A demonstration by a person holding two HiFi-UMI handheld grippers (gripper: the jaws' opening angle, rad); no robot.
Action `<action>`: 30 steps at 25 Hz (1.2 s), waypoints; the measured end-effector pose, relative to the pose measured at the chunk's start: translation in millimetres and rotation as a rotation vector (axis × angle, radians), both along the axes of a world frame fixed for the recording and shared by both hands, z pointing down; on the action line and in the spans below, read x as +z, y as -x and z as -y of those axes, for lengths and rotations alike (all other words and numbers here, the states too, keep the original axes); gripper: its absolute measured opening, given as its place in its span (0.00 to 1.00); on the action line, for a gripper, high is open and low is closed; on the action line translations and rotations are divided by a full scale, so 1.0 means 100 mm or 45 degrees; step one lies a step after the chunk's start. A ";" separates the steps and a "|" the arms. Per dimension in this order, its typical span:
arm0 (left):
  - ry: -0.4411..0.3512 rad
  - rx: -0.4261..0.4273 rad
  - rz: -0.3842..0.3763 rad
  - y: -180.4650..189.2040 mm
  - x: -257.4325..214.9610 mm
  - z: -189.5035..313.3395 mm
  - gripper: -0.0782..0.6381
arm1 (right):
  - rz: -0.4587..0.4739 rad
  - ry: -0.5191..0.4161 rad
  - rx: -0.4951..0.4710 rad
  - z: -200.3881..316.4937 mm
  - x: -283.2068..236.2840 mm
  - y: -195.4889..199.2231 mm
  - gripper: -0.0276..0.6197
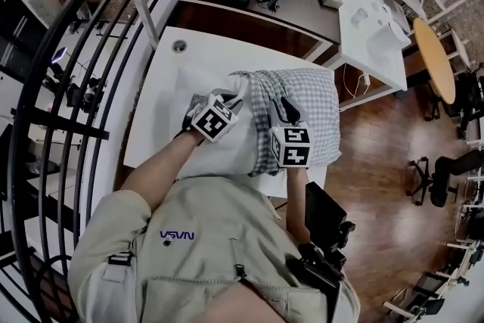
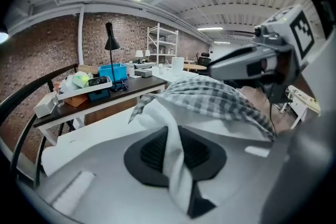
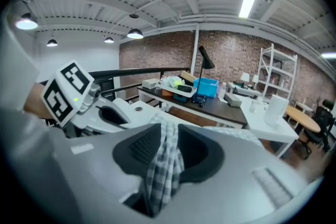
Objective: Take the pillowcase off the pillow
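Pillowcase [image 1: 306,106] of soft grey-and-white check cloth lies rumpled over the right part of a plump white pillow [image 1: 227,151] on the smooth white table [image 1: 170,68], and its open edge is bunched in folds across the pillow's middle. The right gripper [image 3: 165,152] has its ribbed black pads pinched on a hanging fold of the pillowcase at that edge. The left gripper [image 2: 176,149] is clamped on a twisted rope of plain white fabric, apparently the pillow's own bared end, just beside the checked edge. The left forearm [image 1: 155,163] and right forearm [image 1: 296,200] reach forward over the table, grippers side by side and angled downward, marker cubes facing up
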State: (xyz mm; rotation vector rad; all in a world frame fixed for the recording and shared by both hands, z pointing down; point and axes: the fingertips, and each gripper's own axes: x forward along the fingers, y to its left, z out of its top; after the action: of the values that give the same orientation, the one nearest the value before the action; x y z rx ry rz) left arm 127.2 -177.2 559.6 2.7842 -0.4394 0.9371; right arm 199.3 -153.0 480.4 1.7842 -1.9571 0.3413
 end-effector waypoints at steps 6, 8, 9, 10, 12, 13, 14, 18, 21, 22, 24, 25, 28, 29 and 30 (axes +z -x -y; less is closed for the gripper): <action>-0.023 0.093 -0.094 0.04 -0.10 -0.73 0.15 | -0.012 0.032 -0.063 0.18 -0.04 0.07 0.25; -0.023 0.099 -0.140 0.09 -0.17 -0.86 0.15 | -0.050 0.119 -0.097 0.23 0.06 0.09 0.32; -0.021 0.104 -0.163 0.12 -0.21 -0.90 0.15 | -0.082 0.173 -0.113 0.25 0.14 0.10 0.36; -0.018 0.108 -0.182 0.14 -0.25 -0.94 0.15 | -0.118 0.227 -0.124 0.27 0.23 0.11 0.37; -0.015 0.116 -0.206 0.21 -0.33 -0.99 0.15 | -0.173 0.317 -0.143 0.27 0.40 0.13 0.38; -0.018 0.120 -0.213 0.23 -0.38 -1.02 0.15 | -0.185 0.355 -0.157 0.26 0.46 0.15 0.38; -0.019 0.122 -0.221 0.25 -0.42 -1.05 0.15 | -0.194 0.386 -0.171 0.25 0.50 0.18 0.36; -0.033 0.124 -0.287 0.34 -0.57 -1.16 0.15 | -0.330 0.369 -0.134 0.27 0.44 0.12 0.08; -0.041 0.093 -0.419 0.49 -0.85 -1.15 0.14 | -0.357 0.267 0.013 0.36 0.25 -0.16 0.07; -0.035 0.075 -0.477 0.56 -0.96 -1.12 0.14 | -0.361 0.240 0.070 0.38 0.18 -0.31 0.07; -0.010 0.040 -0.576 0.71 -1.14 -1.09 0.14 | -0.362 0.205 0.194 0.37 0.05 -0.65 0.07; 0.003 0.019 -0.610 0.78 -1.19 -1.07 0.14 | -0.351 0.190 0.254 0.35 0.01 -0.82 0.07; 0.032 -0.046 -0.667 0.97 -1.27 -0.93 0.14 | -0.293 0.151 0.418 0.24 -0.05 -1.22 0.07; 0.035 -0.063 -0.672 1.00 -1.28 -0.87 0.14 | -0.280 0.143 0.474 0.19 -0.04 -1.34 0.07; 0.032 -0.073 -0.673 1.01 -1.27 -0.82 0.14 | -0.273 0.135 0.526 0.14 -0.03 -1.45 0.07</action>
State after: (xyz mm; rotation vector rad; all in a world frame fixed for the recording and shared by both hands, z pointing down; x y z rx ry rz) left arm 25.8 -95.5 432.3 2.8224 -0.4113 0.1700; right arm 343.9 -167.3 477.6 2.0540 -1.3942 0.3610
